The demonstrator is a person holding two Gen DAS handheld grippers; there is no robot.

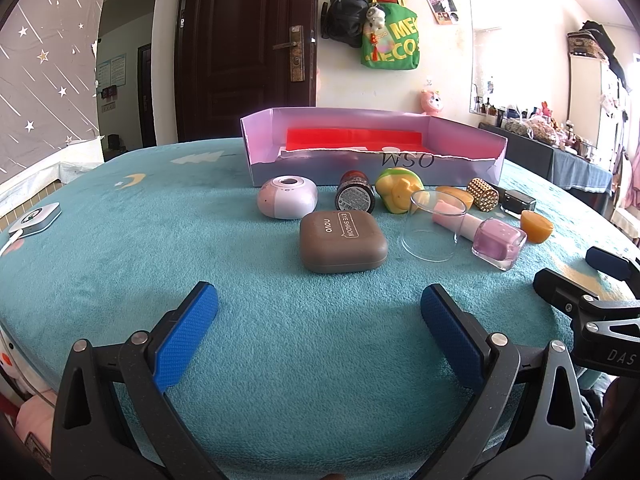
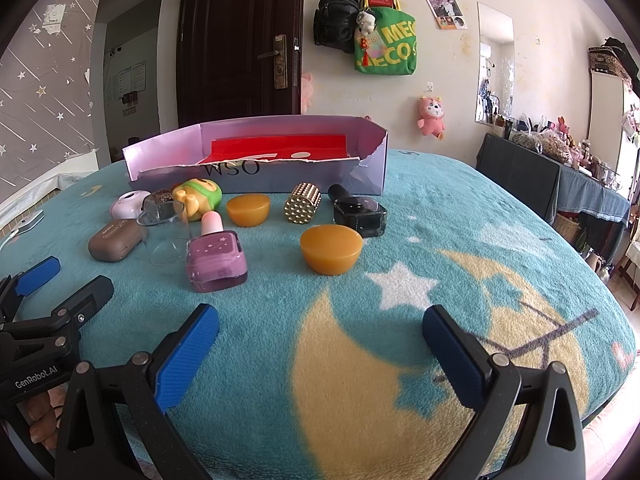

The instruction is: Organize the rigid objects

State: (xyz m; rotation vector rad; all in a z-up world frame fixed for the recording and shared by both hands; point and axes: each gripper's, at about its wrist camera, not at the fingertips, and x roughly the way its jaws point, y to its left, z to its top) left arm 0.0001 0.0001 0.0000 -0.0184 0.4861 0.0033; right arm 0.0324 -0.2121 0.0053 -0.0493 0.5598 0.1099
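— What does your left camera show?

— My left gripper [image 1: 319, 306] hovers over the teal blanket [image 1: 120, 264] with its blue pads wide apart and nothing between them. Ahead lies a brown eyeshadow case [image 1: 343, 243], then a clear cup [image 1: 434, 225] on its side and a pink nail polish bottle [image 1: 498, 243]. Behind these sit a pale round case [image 1: 287, 197], a dark jar [image 1: 355, 193] and a yellow-green toy [image 1: 398, 191], all just before the open box [image 1: 372, 168] with a red sheet inside.

— And the right one?

— My right gripper [image 2: 321, 325] also stands open and empty, above the yellow moon on the blanket. An orange puck [image 2: 331, 249] is nearest, a second orange puck [image 2: 248, 209] farther back. A gold studded cylinder [image 2: 303, 203] and a black bottle [image 2: 360, 214] stand near the box front. My left gripper shows at the left edge.
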